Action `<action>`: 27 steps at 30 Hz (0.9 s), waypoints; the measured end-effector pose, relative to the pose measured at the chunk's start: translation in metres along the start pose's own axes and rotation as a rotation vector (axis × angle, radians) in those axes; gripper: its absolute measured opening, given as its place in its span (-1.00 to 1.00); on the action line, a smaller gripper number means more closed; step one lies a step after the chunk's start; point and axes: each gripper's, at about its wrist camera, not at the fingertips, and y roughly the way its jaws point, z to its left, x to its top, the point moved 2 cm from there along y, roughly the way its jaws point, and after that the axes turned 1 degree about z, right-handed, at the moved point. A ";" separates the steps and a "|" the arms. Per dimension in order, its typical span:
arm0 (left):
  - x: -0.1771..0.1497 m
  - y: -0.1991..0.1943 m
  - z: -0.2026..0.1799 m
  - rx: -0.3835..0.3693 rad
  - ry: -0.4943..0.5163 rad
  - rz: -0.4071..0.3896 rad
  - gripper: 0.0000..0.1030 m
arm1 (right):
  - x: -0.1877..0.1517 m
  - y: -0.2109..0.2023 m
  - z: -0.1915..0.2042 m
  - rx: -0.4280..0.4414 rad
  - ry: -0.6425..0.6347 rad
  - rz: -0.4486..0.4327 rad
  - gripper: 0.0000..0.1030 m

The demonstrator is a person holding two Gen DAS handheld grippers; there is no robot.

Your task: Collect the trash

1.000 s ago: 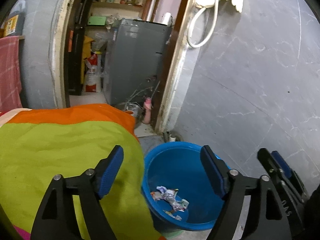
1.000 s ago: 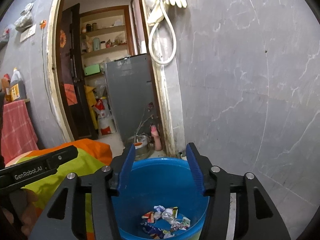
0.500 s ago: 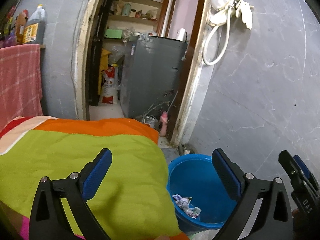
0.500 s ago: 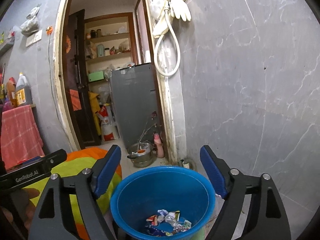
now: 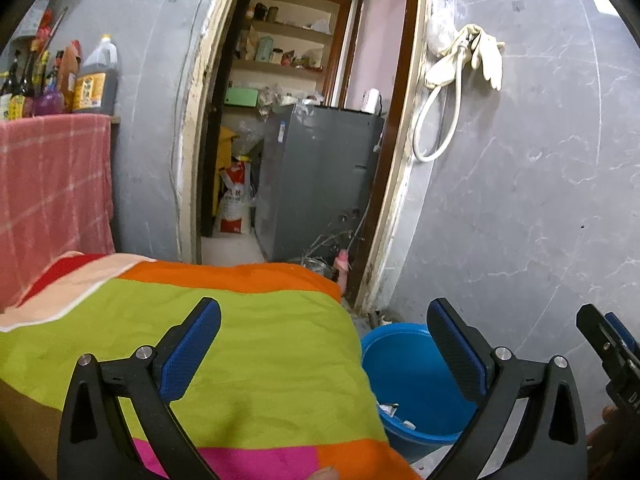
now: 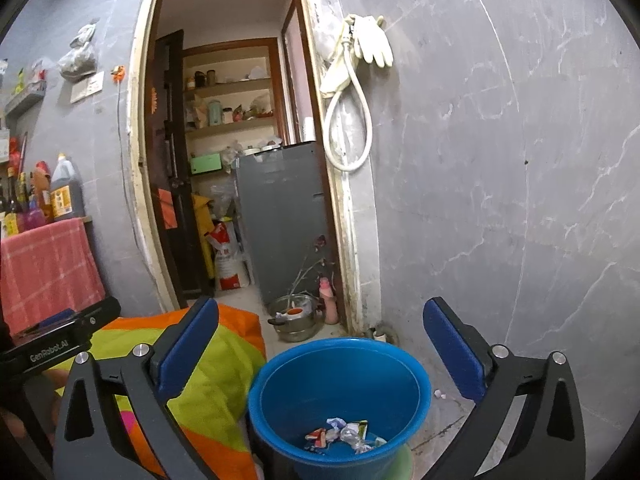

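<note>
A blue bucket point(image 6: 280, 396) stands on the floor beside a bed and holds several crumpled wrappers point(image 6: 344, 434). My right gripper point(image 6: 320, 308) hovers above and behind the bucket, its jaws opening wide with nothing between them. My left gripper point(image 5: 323, 312) is over the striped blanket point(image 5: 240, 340), its jaws also opening and empty. In the left wrist view the bucket point(image 5: 412, 364) sits low at the right, partly hidden by the blanket, with a few scraps point(image 5: 394, 410) showing. The right gripper's edge point(image 5: 608, 344) shows at the far right there.
A steel pot point(image 6: 296, 320) and a pink bottle point(image 6: 328, 300) stand by the doorway, with a grey cabinet point(image 6: 280, 220) behind them. A hose and gloves point(image 6: 360, 80) hang on the grey wall. A pink towel point(image 5: 52, 184) and bottles point(image 5: 94, 80) are at the left.
Both grippers have opened wider and risen away from the bucket. The left wrist view has swung left, so the blanket fills more of it and the bucket sits further right.
</note>
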 end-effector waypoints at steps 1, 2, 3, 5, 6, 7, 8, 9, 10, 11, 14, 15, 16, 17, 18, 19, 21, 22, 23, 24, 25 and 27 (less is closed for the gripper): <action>0.000 -0.005 0.001 0.001 0.002 -0.004 0.96 | 0.001 -0.003 0.002 0.001 -0.002 -0.001 1.00; -0.001 -0.010 0.003 0.001 0.006 -0.008 0.96 | 0.001 -0.008 0.004 0.002 -0.006 -0.001 1.00; -0.001 -0.015 0.005 0.003 0.010 -0.013 0.97 | 0.001 -0.011 0.006 0.004 -0.009 -0.002 1.00; -0.002 -0.025 0.008 0.011 0.021 -0.024 0.96 | 0.001 -0.020 0.011 0.004 -0.016 -0.005 1.00; -0.002 -0.030 0.009 0.014 0.025 -0.028 0.96 | 0.001 -0.025 0.014 0.005 -0.018 -0.005 1.00; -0.003 -0.035 0.010 0.012 0.028 -0.032 0.96 | 0.001 -0.029 0.016 0.005 -0.018 -0.006 1.00; -0.004 -0.040 0.011 0.012 0.029 -0.037 0.97 | 0.000 -0.034 0.018 0.007 -0.021 -0.007 1.00; -0.005 -0.045 0.013 0.013 0.029 -0.043 0.97 | 0.001 -0.038 0.020 0.006 -0.025 -0.008 1.00; -0.005 -0.049 0.014 0.014 0.029 -0.048 0.97 | 0.000 -0.042 0.023 0.005 -0.029 -0.011 1.00; -0.006 -0.054 0.016 0.014 0.030 -0.052 0.97 | 0.000 -0.047 0.025 0.007 -0.031 -0.013 1.00; -0.009 -0.069 0.021 0.022 0.030 -0.066 0.97 | 0.000 -0.057 0.031 0.011 -0.035 -0.016 1.00; -0.010 -0.073 0.023 0.024 0.028 -0.070 0.97 | 0.000 -0.061 0.033 0.012 -0.038 -0.017 1.00; -0.012 -0.078 0.026 0.025 0.026 -0.073 0.97 | -0.001 -0.065 0.035 0.011 -0.040 -0.019 1.00; -0.013 -0.083 0.028 0.027 0.024 -0.077 0.97 | -0.001 -0.069 0.037 0.012 -0.042 -0.020 1.00; -0.014 -0.088 0.030 0.029 0.024 -0.081 0.97 | -0.002 -0.073 0.039 0.013 -0.042 -0.021 1.00; -0.015 -0.092 0.032 0.029 0.023 -0.083 0.97 | -0.003 -0.076 0.041 0.014 -0.043 -0.021 1.00; -0.018 -0.102 0.036 0.031 0.025 -0.089 0.97 | -0.005 -0.083 0.045 0.015 -0.049 -0.024 1.00; -0.020 -0.107 0.037 0.035 0.026 -0.095 0.97 | -0.007 -0.087 0.047 0.013 -0.052 -0.025 1.00; -0.021 -0.110 0.040 0.036 0.028 -0.098 0.97 | -0.008 -0.091 0.048 0.011 -0.054 -0.024 1.00; -0.023 -0.115 0.042 0.039 0.031 -0.102 0.97 | -0.010 -0.095 0.050 0.012 -0.054 -0.025 1.00; -0.025 -0.118 0.043 0.041 0.032 -0.104 0.97 | -0.012 -0.100 0.052 0.010 -0.056 -0.027 1.00; -0.030 -0.125 0.046 0.045 0.034 -0.107 0.97 | -0.016 -0.109 0.055 0.004 -0.058 -0.032 1.00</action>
